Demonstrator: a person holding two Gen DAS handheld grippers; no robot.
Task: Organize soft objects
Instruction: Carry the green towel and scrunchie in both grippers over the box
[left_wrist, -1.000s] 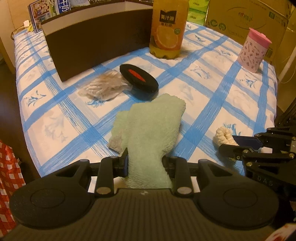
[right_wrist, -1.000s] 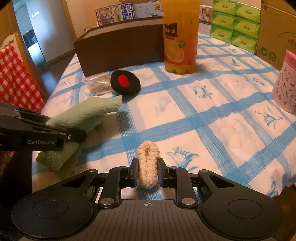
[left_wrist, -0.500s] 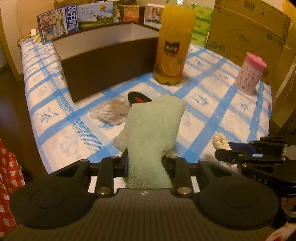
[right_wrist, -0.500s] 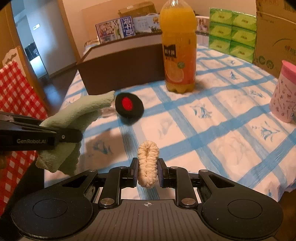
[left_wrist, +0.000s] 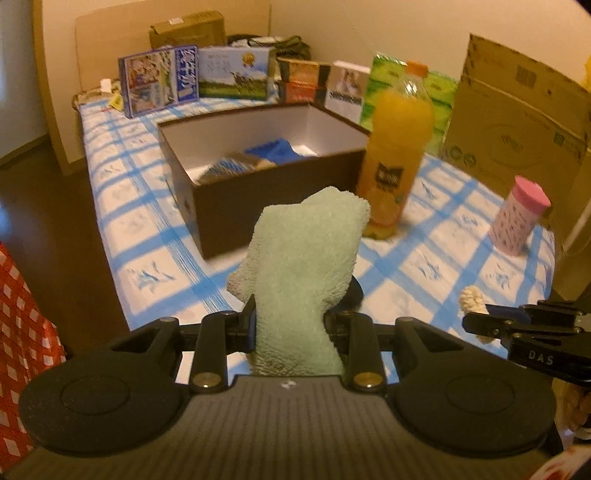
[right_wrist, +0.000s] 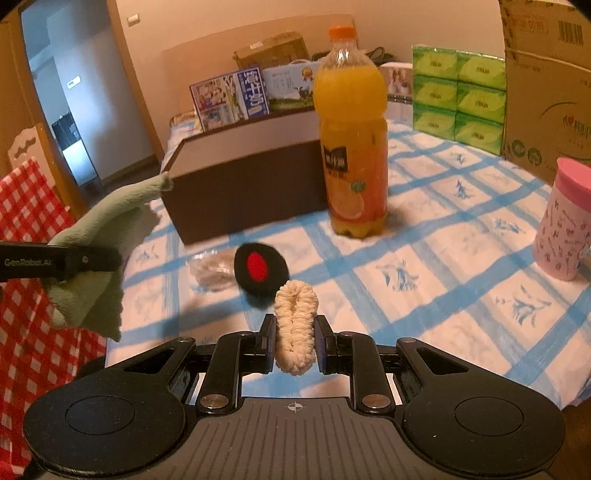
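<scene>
My left gripper (left_wrist: 290, 325) is shut on a pale green fluffy towel (left_wrist: 306, 266) and holds it in the air near the table's front edge, short of the open brown box (left_wrist: 266, 192). The towel also shows in the right wrist view (right_wrist: 99, 251). My right gripper (right_wrist: 295, 341) is shut on a cream knitted scrunchie (right_wrist: 295, 325), held above the table; it shows at the right in the left wrist view (left_wrist: 474, 301). A black round pad with a red centre (right_wrist: 260, 267) and a clear crumpled bag (right_wrist: 212, 271) lie on the cloth.
The box holds blue items (left_wrist: 273, 149). An orange juice bottle (right_wrist: 351, 147) stands right of the box. A pink cup (right_wrist: 565, 232) stands at the right. Cardboard cartons (left_wrist: 513, 107), green tissue packs (right_wrist: 458, 96) and books (left_wrist: 159, 85) line the back. A red checked cloth (right_wrist: 33, 258) hangs at left.
Both grippers have risen with their loads. The towel has come fully off the table. The left view now looks down into the open box.
</scene>
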